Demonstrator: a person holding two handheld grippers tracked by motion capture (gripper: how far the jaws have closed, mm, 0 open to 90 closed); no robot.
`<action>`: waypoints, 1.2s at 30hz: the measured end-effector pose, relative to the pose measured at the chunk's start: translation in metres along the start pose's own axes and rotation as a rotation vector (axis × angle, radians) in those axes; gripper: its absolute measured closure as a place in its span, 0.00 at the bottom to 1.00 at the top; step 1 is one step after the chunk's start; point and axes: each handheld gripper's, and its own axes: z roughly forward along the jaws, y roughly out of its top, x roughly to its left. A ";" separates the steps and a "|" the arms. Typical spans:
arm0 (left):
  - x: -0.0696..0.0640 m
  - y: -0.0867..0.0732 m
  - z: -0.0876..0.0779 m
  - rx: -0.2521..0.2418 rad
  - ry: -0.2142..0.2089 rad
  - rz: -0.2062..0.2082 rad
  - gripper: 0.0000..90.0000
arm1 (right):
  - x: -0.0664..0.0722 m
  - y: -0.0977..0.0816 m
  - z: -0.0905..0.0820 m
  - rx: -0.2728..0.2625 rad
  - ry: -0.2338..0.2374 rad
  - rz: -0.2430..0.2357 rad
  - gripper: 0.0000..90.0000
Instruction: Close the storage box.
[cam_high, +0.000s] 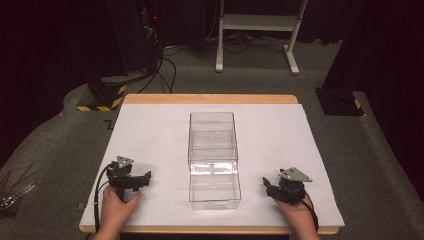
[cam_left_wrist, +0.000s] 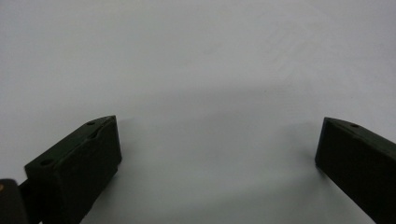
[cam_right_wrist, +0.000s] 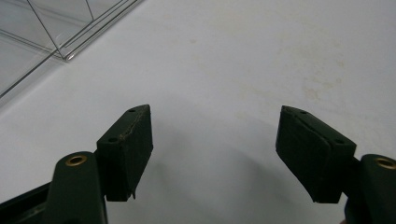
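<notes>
A clear plastic box (cam_high: 212, 157) lies in the middle of the white sheet (cam_high: 150, 130), its near part close to the table's front edge. My left gripper (cam_high: 131, 179) rests on the sheet to the box's left, held by a hand; in the left gripper view the left gripper (cam_left_wrist: 219, 140) has its jaws wide apart over bare white sheet. My right gripper (cam_high: 280, 189) rests to the box's right, also open with nothing between its jaws (cam_right_wrist: 215, 133). A corner of the clear box (cam_right_wrist: 56, 32) shows at the upper left of the right gripper view.
The wooden table's rim (cam_high: 210, 98) shows beyond the sheet. On the carpet behind stand a white frame's legs (cam_high: 220, 60), dark stands with yellow-black tape (cam_high: 102, 97) and loose cables (cam_high: 165, 65). Thin metal rods (cam_high: 12, 192) lie on the floor at the far left.
</notes>
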 end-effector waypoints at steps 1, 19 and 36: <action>0.000 0.000 0.000 0.000 0.000 0.000 0.01 | 0.000 0.000 0.000 0.003 0.000 0.003 0.30; 0.000 0.000 0.000 -0.001 0.001 0.000 0.01 | -0.001 0.000 0.000 -0.003 0.009 0.006 0.30; 0.000 0.000 0.000 -0.001 0.001 -0.001 0.01 | -0.002 0.000 0.000 0.001 0.016 0.006 0.31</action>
